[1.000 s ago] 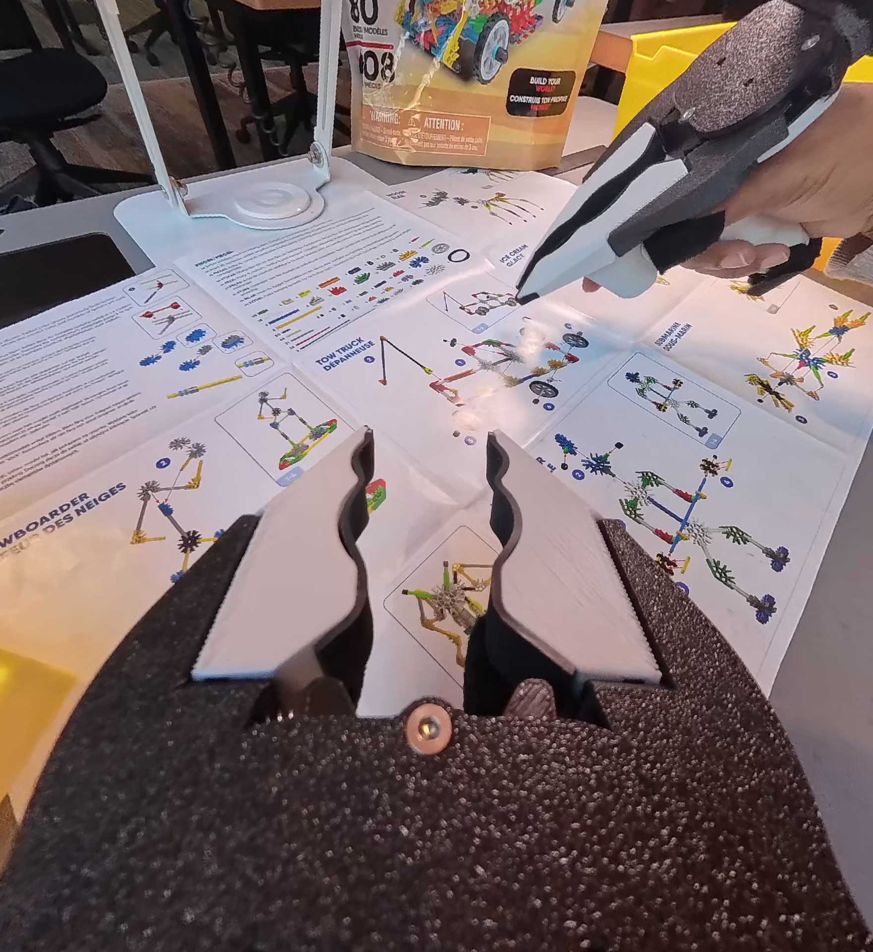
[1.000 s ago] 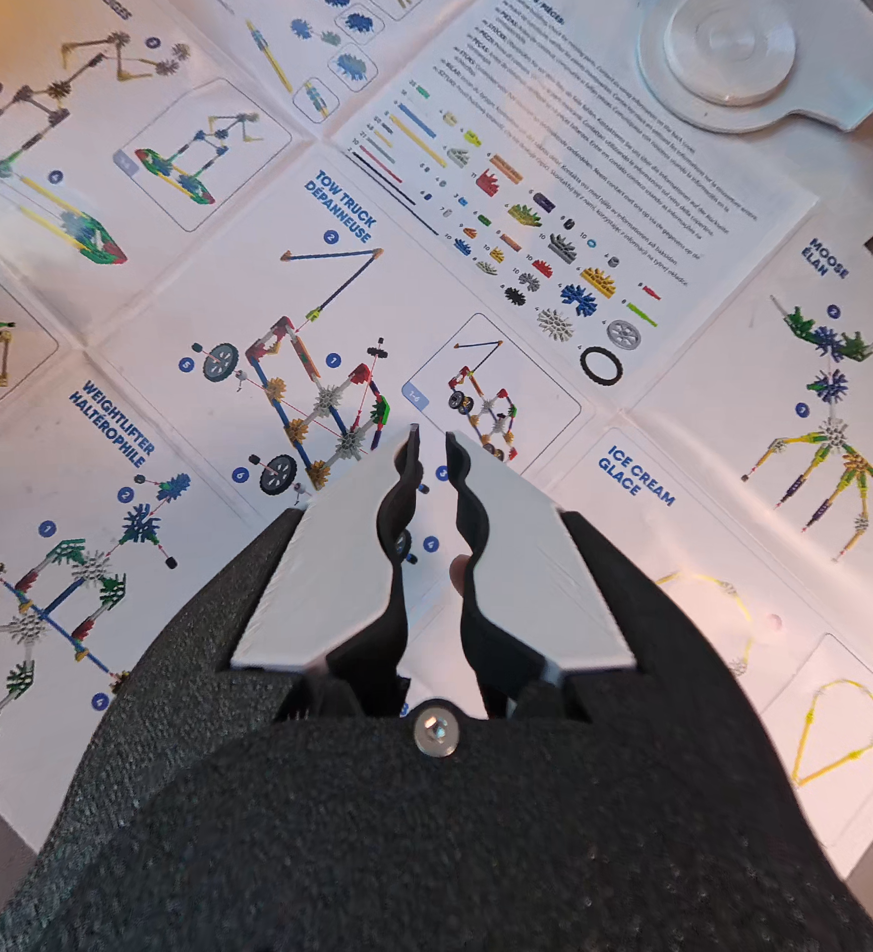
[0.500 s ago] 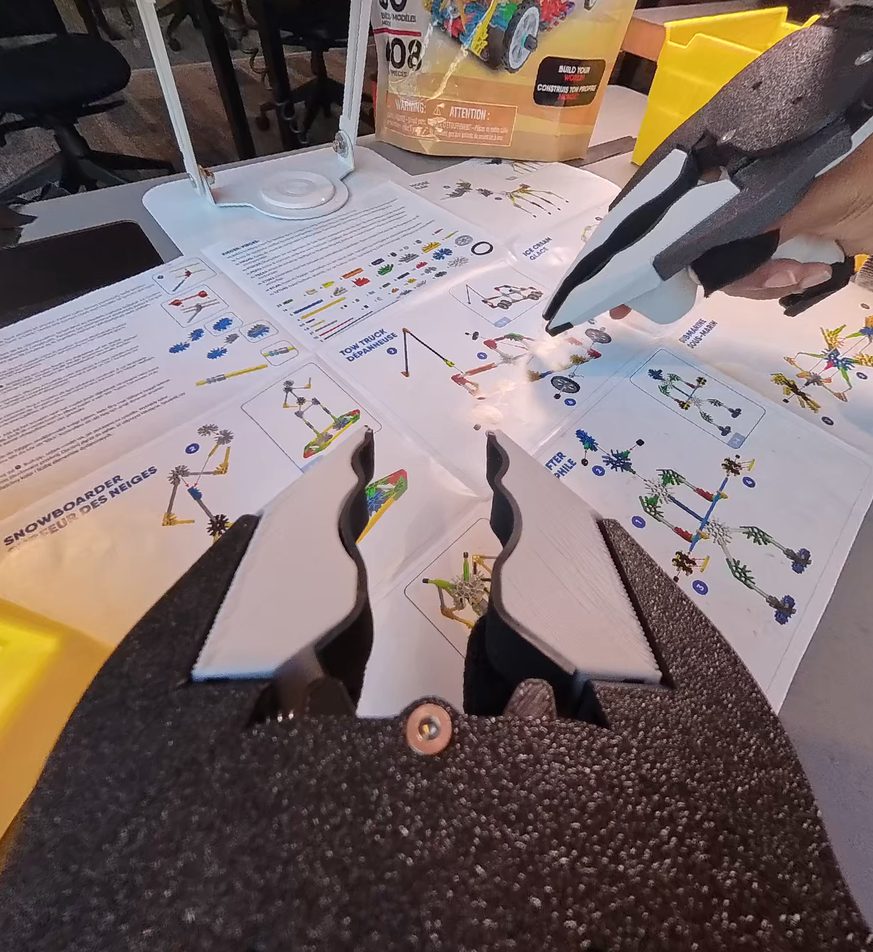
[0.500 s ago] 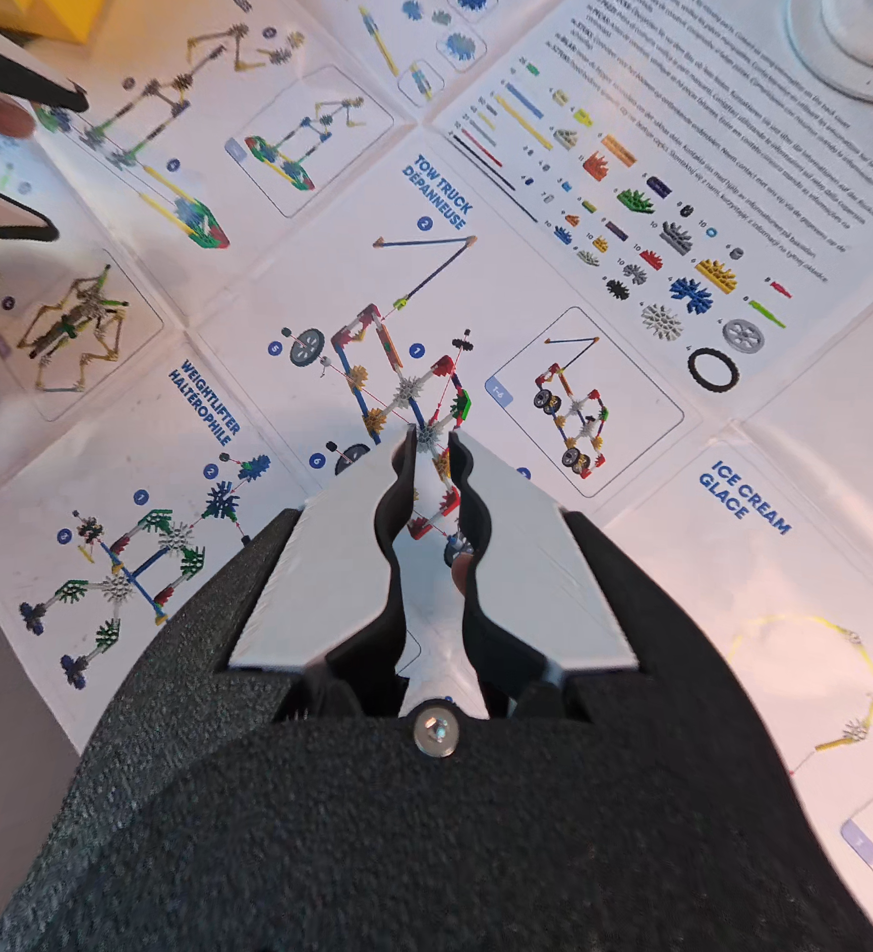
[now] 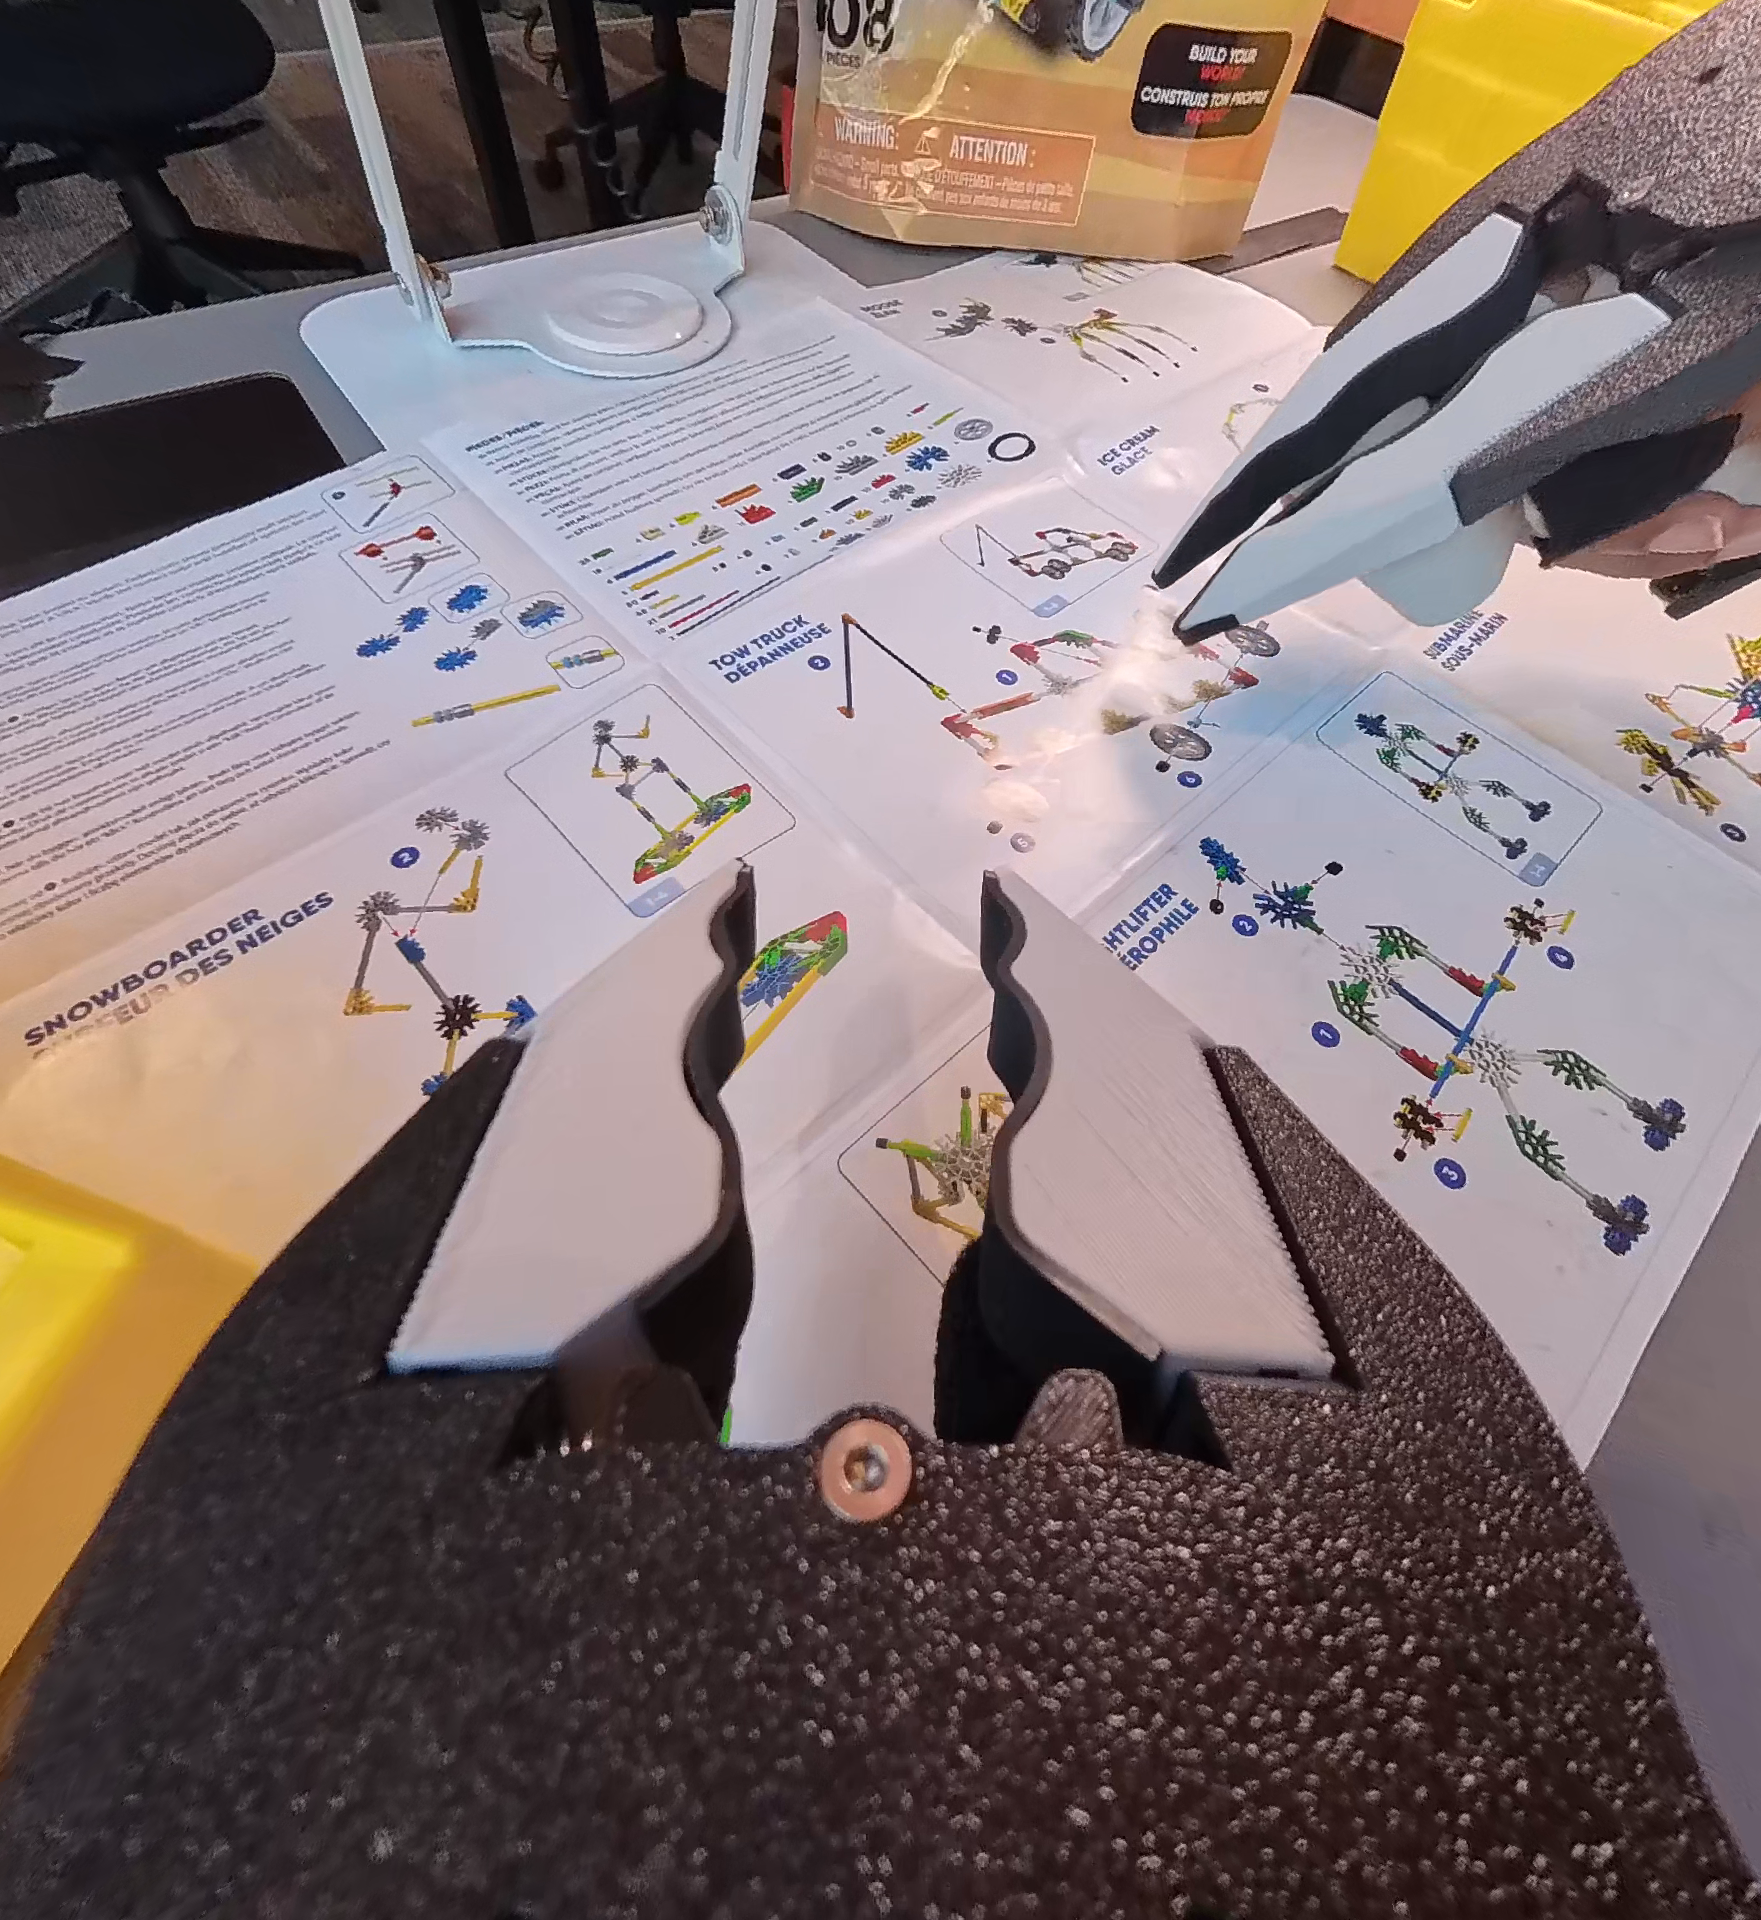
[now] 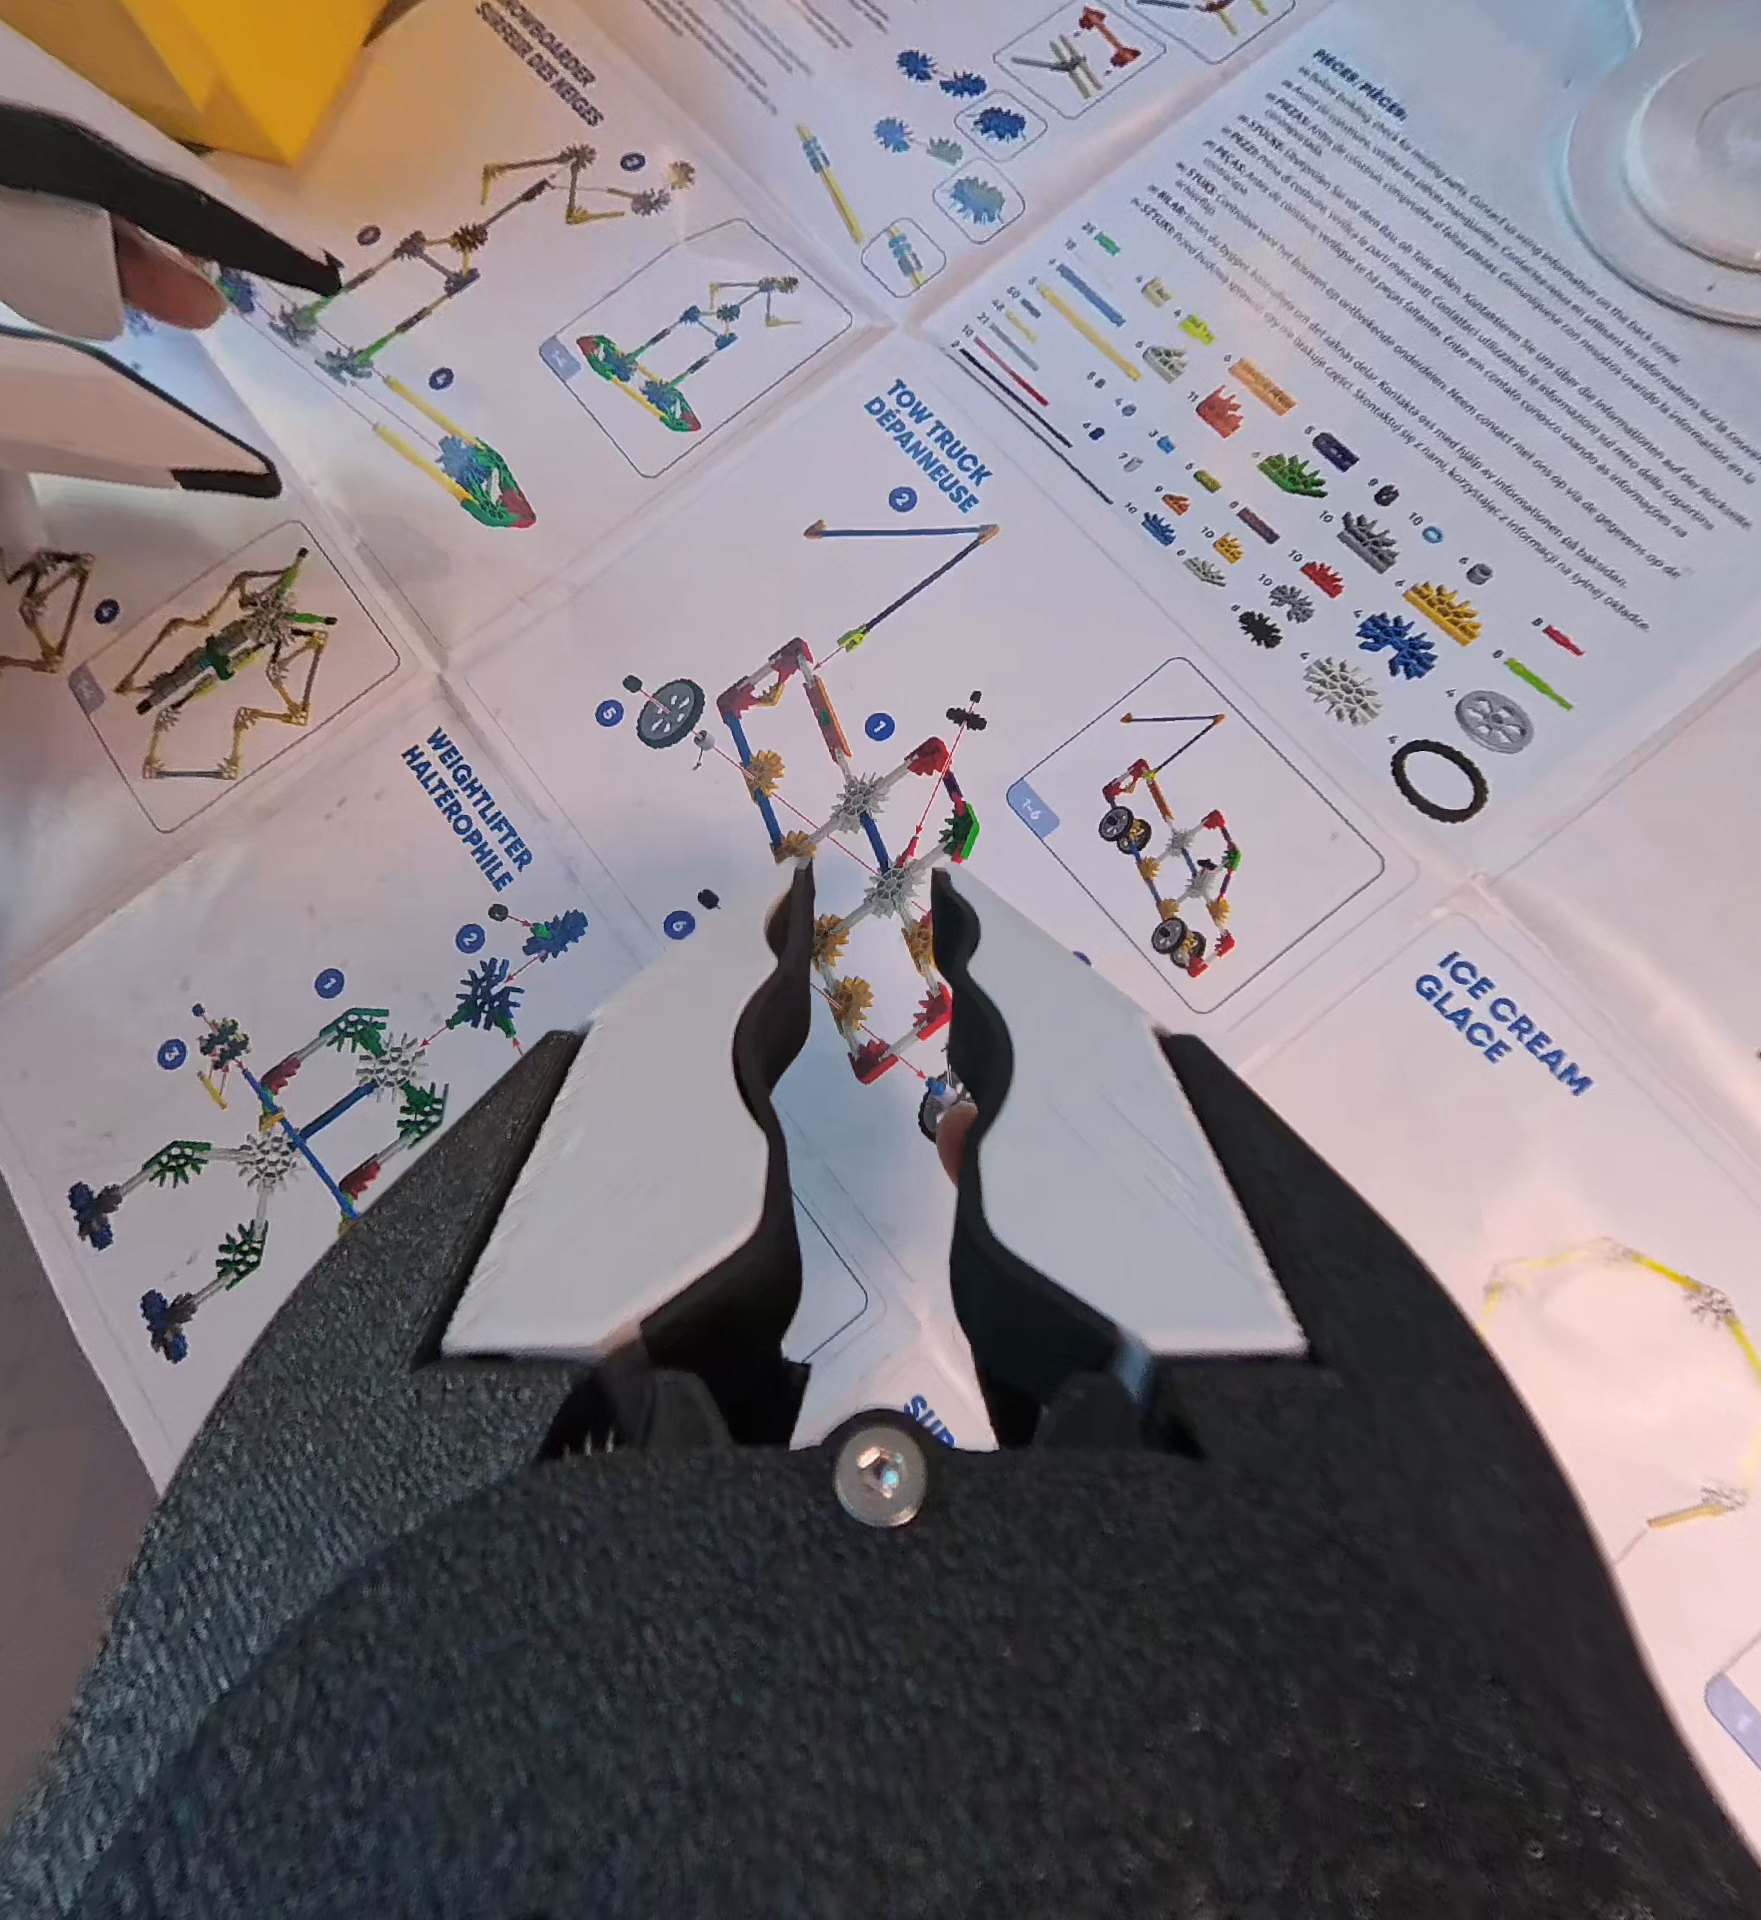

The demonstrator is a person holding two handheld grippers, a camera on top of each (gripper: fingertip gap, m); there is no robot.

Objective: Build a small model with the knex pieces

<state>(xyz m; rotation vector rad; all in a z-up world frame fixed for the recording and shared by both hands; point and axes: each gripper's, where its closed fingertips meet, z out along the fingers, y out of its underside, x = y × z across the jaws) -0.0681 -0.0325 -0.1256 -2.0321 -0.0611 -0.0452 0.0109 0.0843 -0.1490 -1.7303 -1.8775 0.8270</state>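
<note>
A: Beneath us the unfolded instruction sheet (image 5: 855, 582) covers the table (image 5: 1728, 1538); yellow bin (image 5: 14, 1382) at its left edge, lamp base (image 5: 627, 317) and pouch (image 5: 1042, 125) beyond.

B: Our left gripper (image 5: 865, 883) gapes empty above it; right gripper (image 6: 868, 878), jaws narrowly apart, empty, hovers over the truck drawing.

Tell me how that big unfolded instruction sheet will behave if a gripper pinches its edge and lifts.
The instruction sheet is thin paper with fold creases, so it would probably flop and bend along them. It looks light and should lift easily, though it may tear. The white lamp base seems to rest on its far edge, likely holding that side down.
</note>
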